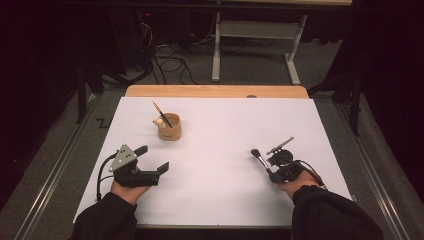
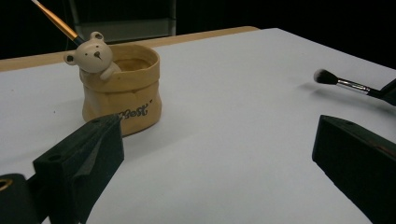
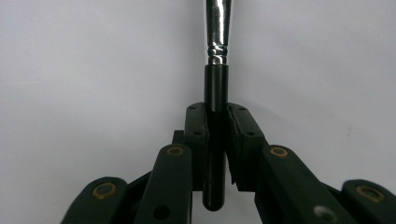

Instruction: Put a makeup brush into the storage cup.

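I'm clamping the makeup brush (image 1: 260, 159) in my right gripper (image 1: 272, 172), bristles pointing up-left toward the bear cup (image 1: 169, 127), probably nearer my wide-open left gripper (image 1: 152, 159).

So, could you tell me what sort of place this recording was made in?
Probably a lab or studio recording bench: a white-covered table under dark surroundings, loose cables on the floor behind, and another metal-framed table beyond.

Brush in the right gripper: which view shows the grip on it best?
The right gripper view: the right gripper has its jaws shut on the brush handle. The high view shows the whole brush, small. The left gripper view shows its bristle end far off.
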A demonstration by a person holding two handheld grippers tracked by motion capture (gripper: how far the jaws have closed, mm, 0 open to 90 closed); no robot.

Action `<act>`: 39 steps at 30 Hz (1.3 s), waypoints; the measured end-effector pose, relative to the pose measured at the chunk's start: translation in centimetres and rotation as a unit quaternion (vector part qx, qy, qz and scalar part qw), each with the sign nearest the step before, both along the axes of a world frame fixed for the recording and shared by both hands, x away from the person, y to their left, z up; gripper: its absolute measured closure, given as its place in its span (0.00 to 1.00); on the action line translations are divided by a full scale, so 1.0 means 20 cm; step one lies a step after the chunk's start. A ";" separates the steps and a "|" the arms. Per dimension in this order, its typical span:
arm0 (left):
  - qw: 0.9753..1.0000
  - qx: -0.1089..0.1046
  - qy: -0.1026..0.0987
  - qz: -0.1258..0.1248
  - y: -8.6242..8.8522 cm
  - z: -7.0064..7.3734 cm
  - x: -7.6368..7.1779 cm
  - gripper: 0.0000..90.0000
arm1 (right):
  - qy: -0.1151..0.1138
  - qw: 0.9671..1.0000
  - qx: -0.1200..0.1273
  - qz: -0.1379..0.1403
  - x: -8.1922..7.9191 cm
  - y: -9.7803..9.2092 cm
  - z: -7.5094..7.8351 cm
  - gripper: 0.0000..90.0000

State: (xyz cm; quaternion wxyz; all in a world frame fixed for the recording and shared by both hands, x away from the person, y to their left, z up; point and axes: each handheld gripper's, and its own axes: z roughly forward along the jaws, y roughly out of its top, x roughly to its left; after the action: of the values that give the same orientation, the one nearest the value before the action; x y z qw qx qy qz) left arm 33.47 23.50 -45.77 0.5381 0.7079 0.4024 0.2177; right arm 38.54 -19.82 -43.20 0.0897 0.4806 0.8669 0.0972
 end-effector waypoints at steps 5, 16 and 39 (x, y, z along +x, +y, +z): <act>1.000 0.000 0.000 0.000 0.00 0.00 0.00 0.03 | -0.015 1.000 0.009 -0.013 0.01 -0.03 0.00 0.89; 1.000 0.002 0.000 -0.001 0.00 0.00 0.00 0.03 | -0.064 0.997 0.040 -0.020 0.01 -0.02 -0.02 0.90; 1.000 0.007 0.002 0.000 0.00 -0.01 0.01 0.03 | -0.172 0.973 0.150 -0.041 -0.03 -0.08 -0.02 0.90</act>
State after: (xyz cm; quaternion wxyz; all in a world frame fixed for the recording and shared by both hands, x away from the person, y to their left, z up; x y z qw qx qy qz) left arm 33.60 23.43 -45.90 0.5322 0.7123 0.4017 0.2192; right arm 37.95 -21.50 -43.66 0.1687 0.4994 0.7937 0.3036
